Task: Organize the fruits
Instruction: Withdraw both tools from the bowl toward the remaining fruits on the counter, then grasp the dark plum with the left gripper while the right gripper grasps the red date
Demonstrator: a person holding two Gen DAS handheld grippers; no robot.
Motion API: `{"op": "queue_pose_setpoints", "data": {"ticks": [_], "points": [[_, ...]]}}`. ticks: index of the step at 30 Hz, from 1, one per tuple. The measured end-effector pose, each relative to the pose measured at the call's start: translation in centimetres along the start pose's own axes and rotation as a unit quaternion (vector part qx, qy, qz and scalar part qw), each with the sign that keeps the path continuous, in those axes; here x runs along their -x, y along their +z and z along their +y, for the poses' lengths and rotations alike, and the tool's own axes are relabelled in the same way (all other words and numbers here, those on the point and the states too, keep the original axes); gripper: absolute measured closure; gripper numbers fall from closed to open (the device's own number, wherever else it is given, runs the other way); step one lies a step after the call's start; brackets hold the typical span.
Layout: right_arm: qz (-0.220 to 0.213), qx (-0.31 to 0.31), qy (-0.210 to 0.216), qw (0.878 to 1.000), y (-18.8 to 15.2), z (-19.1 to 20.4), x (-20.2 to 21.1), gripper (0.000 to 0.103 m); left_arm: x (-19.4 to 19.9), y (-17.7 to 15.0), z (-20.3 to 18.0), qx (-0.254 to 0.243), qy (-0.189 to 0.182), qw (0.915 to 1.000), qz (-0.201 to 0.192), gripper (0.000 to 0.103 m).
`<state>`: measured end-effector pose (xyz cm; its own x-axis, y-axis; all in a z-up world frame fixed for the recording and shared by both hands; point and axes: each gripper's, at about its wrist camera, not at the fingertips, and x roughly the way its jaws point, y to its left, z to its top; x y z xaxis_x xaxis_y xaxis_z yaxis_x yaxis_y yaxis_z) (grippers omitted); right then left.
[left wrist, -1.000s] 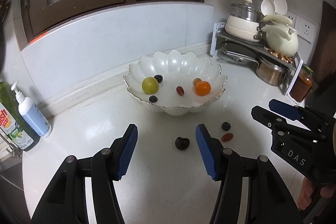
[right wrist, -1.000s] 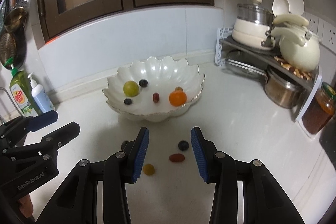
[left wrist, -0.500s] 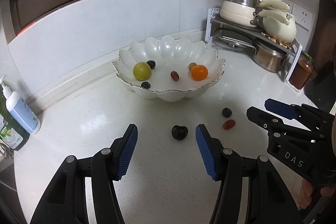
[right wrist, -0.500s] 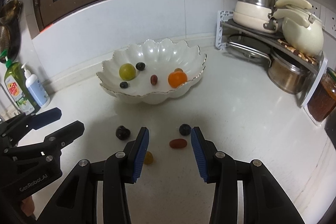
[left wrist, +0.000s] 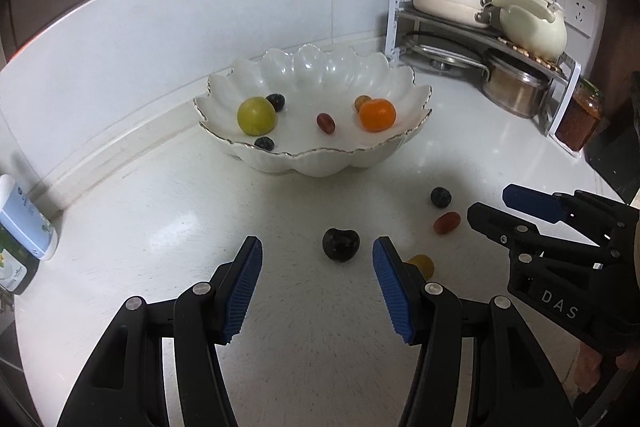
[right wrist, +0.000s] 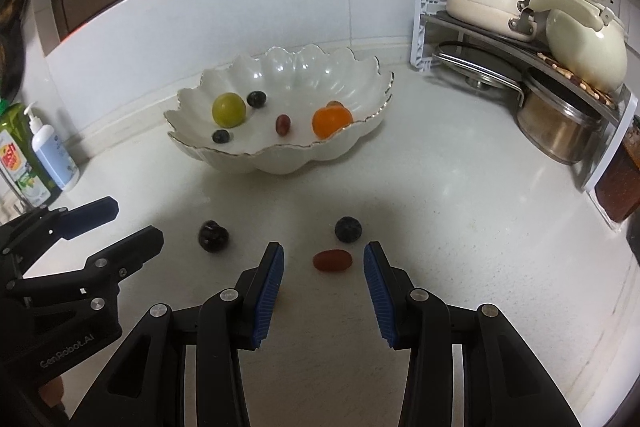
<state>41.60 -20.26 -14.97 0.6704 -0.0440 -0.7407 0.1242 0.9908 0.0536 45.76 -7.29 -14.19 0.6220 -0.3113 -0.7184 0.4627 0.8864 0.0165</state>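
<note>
A white scalloped bowl [left wrist: 320, 159] [right wrist: 280, 159] holds a green fruit [left wrist: 256, 115], an orange [left wrist: 377, 115], a red grape [left wrist: 325, 123] and small dark berries. On the counter lie a dark plum [left wrist: 340, 244] [right wrist: 213, 235], a blueberry [left wrist: 441, 196] [right wrist: 348, 228], a red grape tomato [left wrist: 446, 222] [right wrist: 332, 261] and a small yellow fruit [left wrist: 422, 263]. My left gripper [left wrist: 318, 283] is open, its fingertips just short of the plum. My right gripper [right wrist: 324, 285] is open, its fingertips either side of the red tomato, just short of it.
A metal rack [right wrist: 520, 67] with pots, a kettle and a lid stands at the back right, a red jar [left wrist: 578, 121] beside it. Soap bottles [right wrist: 44, 155] stand at the left by the wall. The backsplash runs behind the bowl.
Both grippers have moved forward and down toward the loose fruit on the counter. The plum and the red tomato now sit nearer the fingertips. Both stay open.
</note>
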Motion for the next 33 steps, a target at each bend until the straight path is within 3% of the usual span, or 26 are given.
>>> {"op": "queue_pose_setpoints", "data": {"ticks": [33], "points": [[0.046,0.004,-0.001,0.999,-0.7,-0.7,-5.7,0.060,-6.8,-0.2,-0.9,-0.007,-0.021,0.9985,0.049,0.050]]}}
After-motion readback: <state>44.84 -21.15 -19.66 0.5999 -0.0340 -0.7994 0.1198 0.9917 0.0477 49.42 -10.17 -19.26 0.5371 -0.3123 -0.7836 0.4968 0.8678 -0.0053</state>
